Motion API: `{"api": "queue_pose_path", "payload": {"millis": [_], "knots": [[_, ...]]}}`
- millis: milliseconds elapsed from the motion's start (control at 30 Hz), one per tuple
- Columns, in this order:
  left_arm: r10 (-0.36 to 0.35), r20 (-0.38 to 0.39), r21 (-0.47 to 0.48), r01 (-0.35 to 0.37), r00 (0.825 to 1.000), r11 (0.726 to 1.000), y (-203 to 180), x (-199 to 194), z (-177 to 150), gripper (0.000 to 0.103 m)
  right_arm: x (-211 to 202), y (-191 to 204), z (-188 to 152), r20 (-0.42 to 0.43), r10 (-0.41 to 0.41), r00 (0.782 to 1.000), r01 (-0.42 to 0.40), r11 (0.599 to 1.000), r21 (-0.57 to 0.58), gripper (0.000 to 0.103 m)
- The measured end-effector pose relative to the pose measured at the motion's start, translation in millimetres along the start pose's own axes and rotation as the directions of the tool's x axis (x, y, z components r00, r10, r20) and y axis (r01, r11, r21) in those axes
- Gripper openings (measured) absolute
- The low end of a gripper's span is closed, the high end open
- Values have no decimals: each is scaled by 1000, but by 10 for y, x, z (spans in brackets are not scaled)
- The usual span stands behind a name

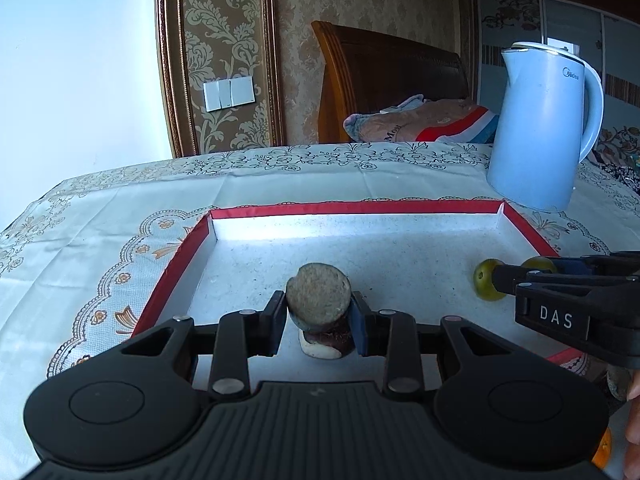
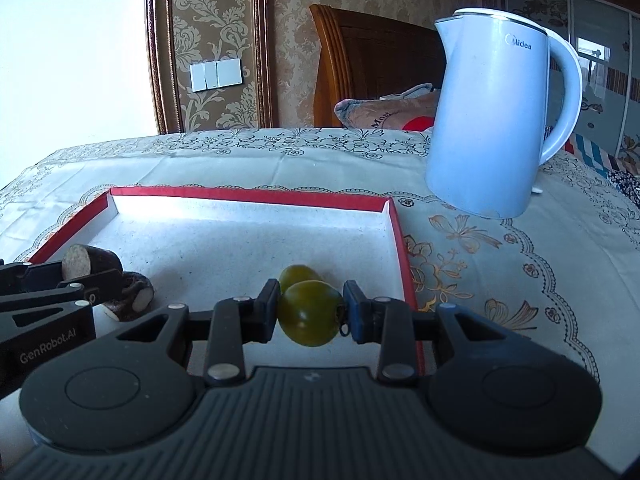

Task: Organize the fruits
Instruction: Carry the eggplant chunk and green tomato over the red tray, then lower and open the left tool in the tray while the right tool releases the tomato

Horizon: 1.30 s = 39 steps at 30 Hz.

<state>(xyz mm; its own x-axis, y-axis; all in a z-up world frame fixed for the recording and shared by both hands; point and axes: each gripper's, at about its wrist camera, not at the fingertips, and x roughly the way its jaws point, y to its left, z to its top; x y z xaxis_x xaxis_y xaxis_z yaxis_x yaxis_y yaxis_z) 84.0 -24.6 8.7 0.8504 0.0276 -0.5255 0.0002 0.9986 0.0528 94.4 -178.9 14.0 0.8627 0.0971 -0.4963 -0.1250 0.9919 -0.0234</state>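
Observation:
My left gripper [image 1: 319,312] is shut on a short dark-skinned chunk with a tan cut face [image 1: 319,294], held just above a red-rimmed tray [image 1: 360,208]. Under it a second chunk [image 1: 322,344] lies on the tray floor. My right gripper [image 2: 310,312] is shut on a round green fruit [image 2: 308,314]. A second green fruit [image 2: 298,274] rests on the tray just beyond it. In the left wrist view the right gripper [image 1: 532,270] reaches in from the right, beside a green fruit [image 1: 486,280]. In the right wrist view the left gripper [image 2: 94,276] shows at the left edge with its chunk [image 2: 90,262].
A pale blue kettle [image 2: 488,120] stands on the patterned tablecloth [image 2: 500,272] behind the tray's far right corner. An orange fruit [image 1: 602,452] and a person's fingers [image 1: 634,420] show at the lower right edge. A bed with bedding lies beyond the table.

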Motion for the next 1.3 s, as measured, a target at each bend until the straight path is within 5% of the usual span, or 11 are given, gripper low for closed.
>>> {"api": "queue_pose_path", "payload": {"millis": [533, 733, 800, 1167, 1300], "knots": [[46, -25, -26, -46, 999, 999, 74, 362, 194, 33, 324, 8, 282, -25, 8, 1000, -8, 1000, 11, 33], [54, -13, -32, -54, 998, 998, 79, 344, 202, 33, 341, -13, 266, -39, 11, 999, -10, 1000, 27, 43], [51, -15, -37, -52, 999, 998, 93, 344, 201, 33, 318, -11, 262, -26, 3, 1000, -2, 1000, 27, 57], [40, 23, -69, -38, 999, 997, 177, 214, 165, 33, 168, -124, 215, 12, 11, 1000, -11, 997, 72, 66], [49, 63, -73, -45, 997, 996, 213, 74, 114, 33, 59, -159, 164, 49, 2, 999, -6, 996, 85, 78]]}}
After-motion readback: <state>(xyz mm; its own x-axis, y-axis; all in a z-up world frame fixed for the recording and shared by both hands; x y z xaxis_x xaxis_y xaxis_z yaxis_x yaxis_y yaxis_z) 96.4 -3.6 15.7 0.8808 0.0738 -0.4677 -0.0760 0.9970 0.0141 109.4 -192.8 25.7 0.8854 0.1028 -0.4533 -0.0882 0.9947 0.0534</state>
